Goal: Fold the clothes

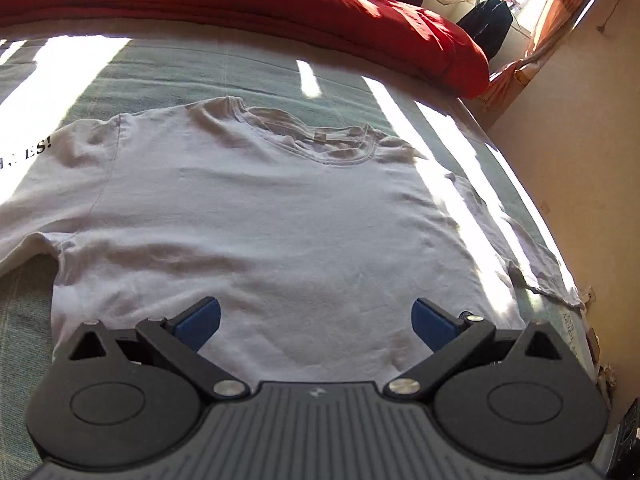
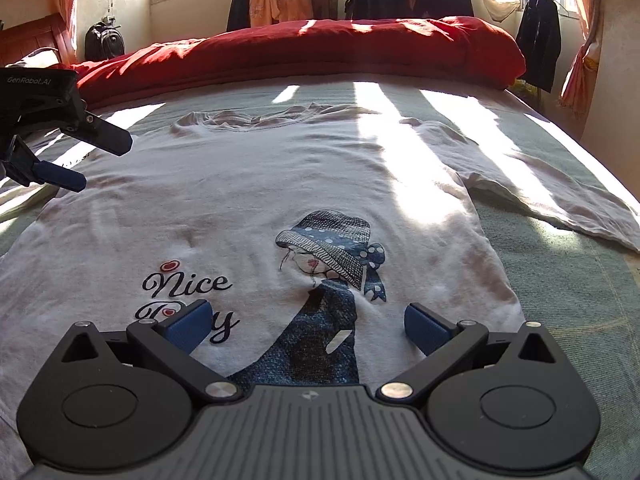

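T-shirt (image 2: 248, 200) lies flat on the bed (image 2: 560, 300), collar toward the red quilt (image 2: 304, 52), smoothed ready for folding. Your left gripper (image 1: 316, 322) and right gripper (image 2: 308, 326) hover over it, both spread wide, holding nothing.

Low in the left wrist view, the left gripper (image 1: 316, 324) is matte black: a ribbed grey-black housing with a small pale emblem, two round discs with raised rings, angled link arms on silver pivot pins, and blue textured pads (image 1: 202, 322). The right gripper (image 2: 306, 328) is built alike. At that view's left edge, white "GenRobot.AI" lettering marks the other gripper's black body.
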### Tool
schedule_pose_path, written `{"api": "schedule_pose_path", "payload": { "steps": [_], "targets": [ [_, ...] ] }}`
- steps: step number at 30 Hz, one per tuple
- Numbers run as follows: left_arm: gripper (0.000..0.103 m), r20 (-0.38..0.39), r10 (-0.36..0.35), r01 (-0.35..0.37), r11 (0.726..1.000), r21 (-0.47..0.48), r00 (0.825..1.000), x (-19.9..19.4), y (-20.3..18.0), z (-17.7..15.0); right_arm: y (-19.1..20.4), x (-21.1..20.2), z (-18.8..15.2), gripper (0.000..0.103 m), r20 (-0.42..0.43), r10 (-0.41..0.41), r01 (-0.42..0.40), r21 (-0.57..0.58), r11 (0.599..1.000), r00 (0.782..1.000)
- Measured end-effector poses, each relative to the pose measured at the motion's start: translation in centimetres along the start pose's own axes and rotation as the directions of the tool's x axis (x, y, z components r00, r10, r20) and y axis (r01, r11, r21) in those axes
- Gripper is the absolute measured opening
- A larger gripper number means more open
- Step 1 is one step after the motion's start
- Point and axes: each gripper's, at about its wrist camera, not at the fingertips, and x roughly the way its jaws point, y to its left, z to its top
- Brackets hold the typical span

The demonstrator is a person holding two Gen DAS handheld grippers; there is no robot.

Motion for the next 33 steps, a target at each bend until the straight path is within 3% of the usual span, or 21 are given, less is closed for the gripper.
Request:
{"api": "schedule_pose_path", "payload": {
  "steps": [4,9,17,24,29,33],
  "targets": [
    [0.101,-0.037,0.005,-0.009,0.996,-0.09,0.999,2.6,2.2,1.6,-0.4,0.1,0.1,0.103,0.003,0.014,-0.014,0.012,1.0,1.0],
    [0.101,-0.017,0.045,-0.046,0.996,-0.081,0.999,4.0,3.0,3.9,-0.2,0.3,-0.1,0.103,-0.007,0.021,-0.021,-0.016,1.0,1.0],
    [0.101,0.004,0.107,-0.105,0.984,-0.144,0.994,6.4,5.2,8.3,-0.2,0.4,-0.1,0.103,-0.012,0.021,-0.021,-0.025,0.999,1.0],
    [0.101,0.018,0.074,-0.071,0.987,-0.141,0.997,1.9,4.3,7.4,-0.5,-0.4,0.6,0.103,-0.003,0.031,-0.031,0.028,0.999,1.0],
    [0.101,-0.029,-0.001,-0.003,0.993,-0.116,1.0,-1.5,3.7,6.8,-0.9,-3.4,3.1,0.103,0.072,0.045,-0.051,0.076,0.996,0.996],
    [0.101,-0.083,0.015,-0.021,0.997,-0.074,0.996,-1.9,2.8,7.0,-1.6,-4.3,5.9,0.103,0.067,0.18,-0.185,0.082,0.979,0.981]
  ]
}}
